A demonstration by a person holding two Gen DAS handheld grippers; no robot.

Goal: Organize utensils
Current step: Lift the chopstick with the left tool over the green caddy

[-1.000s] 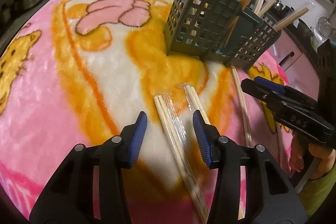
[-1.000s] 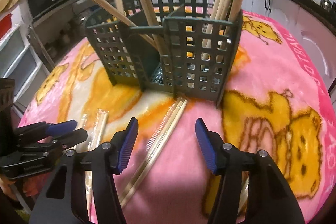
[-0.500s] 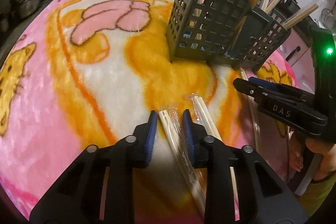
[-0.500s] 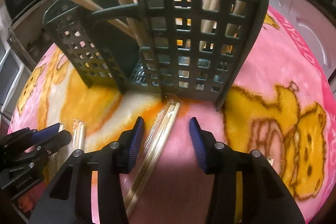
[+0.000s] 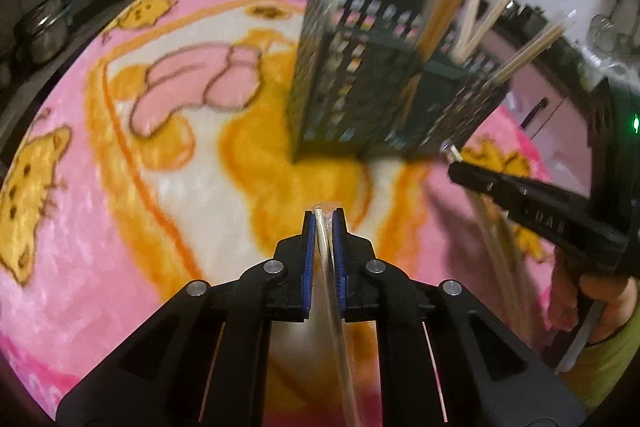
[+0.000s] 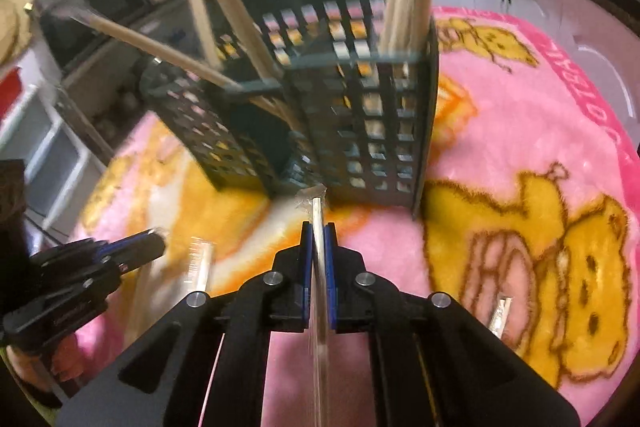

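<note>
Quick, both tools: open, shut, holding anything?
Left tool: closed on a wrapped chopstick pair.
Right tool: closed on another wrapped chopstick pair, its tip near the green holder.

Our left gripper (image 5: pixel 324 223): blue pads nearly together, clamped on wrapped chopstick pair (image 5: pixel 334 307) running back between black fingers. Our right gripper (image 6: pixel 319 235): pads likewise pinched on second wrapped pair (image 6: pixel 319 291). In left wrist view, right gripper (image 5: pixel 532 211) enters from right edge, our hand (image 5: pixel 600 303) on its handle, green sleeve at wrist. In right wrist view, left gripper (image 6: pixel 156 247) enters from left edge, blurred; our hand (image 6: pixel 60 359) beneath it.
</note>
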